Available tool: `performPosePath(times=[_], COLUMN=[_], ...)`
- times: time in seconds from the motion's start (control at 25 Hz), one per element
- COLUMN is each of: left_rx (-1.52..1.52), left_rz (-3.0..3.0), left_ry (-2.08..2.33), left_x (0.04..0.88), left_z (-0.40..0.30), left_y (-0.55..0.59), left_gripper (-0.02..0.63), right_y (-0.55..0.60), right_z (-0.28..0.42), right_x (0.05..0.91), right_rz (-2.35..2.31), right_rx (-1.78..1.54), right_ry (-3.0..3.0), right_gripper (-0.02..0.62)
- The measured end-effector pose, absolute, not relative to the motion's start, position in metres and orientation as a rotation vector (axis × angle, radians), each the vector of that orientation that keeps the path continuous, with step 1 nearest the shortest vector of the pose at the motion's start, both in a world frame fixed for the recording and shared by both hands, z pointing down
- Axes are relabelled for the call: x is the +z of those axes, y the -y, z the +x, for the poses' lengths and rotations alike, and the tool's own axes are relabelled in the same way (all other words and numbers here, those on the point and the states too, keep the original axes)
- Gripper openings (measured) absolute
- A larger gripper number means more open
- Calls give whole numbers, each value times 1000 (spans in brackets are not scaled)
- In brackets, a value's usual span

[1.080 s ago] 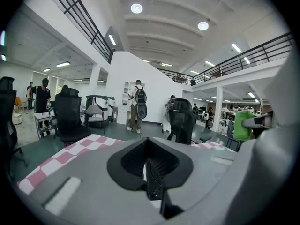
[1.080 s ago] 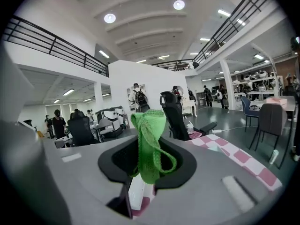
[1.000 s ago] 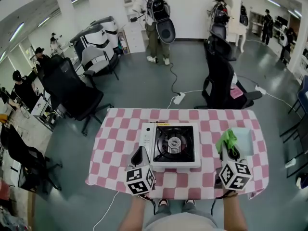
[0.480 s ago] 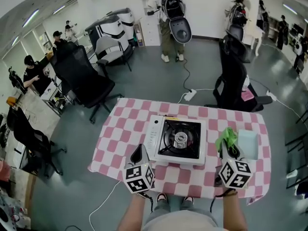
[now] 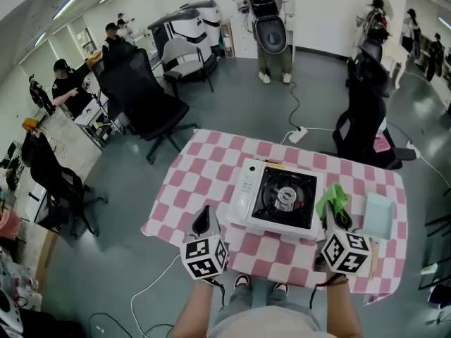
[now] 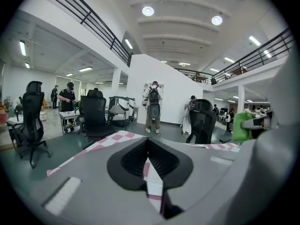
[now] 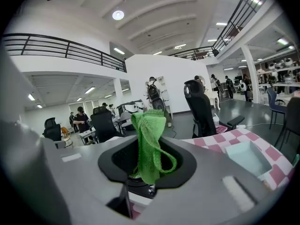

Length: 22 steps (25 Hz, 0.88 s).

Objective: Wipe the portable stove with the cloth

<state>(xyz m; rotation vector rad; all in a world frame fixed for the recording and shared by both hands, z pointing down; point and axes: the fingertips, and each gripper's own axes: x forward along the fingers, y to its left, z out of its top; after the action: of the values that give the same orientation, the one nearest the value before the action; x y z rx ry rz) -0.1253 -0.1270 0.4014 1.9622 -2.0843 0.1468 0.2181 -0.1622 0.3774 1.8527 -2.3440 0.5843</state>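
Note:
The white portable stove with its black burner top sits in the middle of the pink checked table. My right gripper hangs at the stove's right edge, shut on a green cloth that sticks up from the jaws; the same green cloth fills the right gripper view. My left gripper is shut and holds nothing, just left of the stove near the table's front edge. In the left gripper view the jaws of my left gripper meet, with the stove's white edge below them.
A pale green tray lies on the table right of the cloth. Black office chairs stand left of the table and another chair behind it. A power strip and cable lie on the floor. People stand far back.
The view has swung so the table and stove sit further right and turned. Both grippers keep their places beside the stove; the cloth stays in the right one.

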Motion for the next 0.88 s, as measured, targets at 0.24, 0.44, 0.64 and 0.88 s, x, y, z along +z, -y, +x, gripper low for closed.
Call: performPosePath(times=[0.24,0.44,0.64,0.88], left_rx=[151,146,146,156], left_rz=[1860,1778,1712,1645], left_ry=[2150,2203,2232,2248], left_x=[408,414,423,436], left_z=[-168,-197,-220,-239], left_y=[103,85,69,53], left_gripper=[0,0,0,0], right_y=[167,169,167,163], right_z=[164,125,90,56], right_x=[385,393,405,422], right_rz=[1715,1600,1498,1382], right_rx=[602,616,635,658], right_ry=[2407,2448,2463,2468], right_gripper=[100,100,100,100])
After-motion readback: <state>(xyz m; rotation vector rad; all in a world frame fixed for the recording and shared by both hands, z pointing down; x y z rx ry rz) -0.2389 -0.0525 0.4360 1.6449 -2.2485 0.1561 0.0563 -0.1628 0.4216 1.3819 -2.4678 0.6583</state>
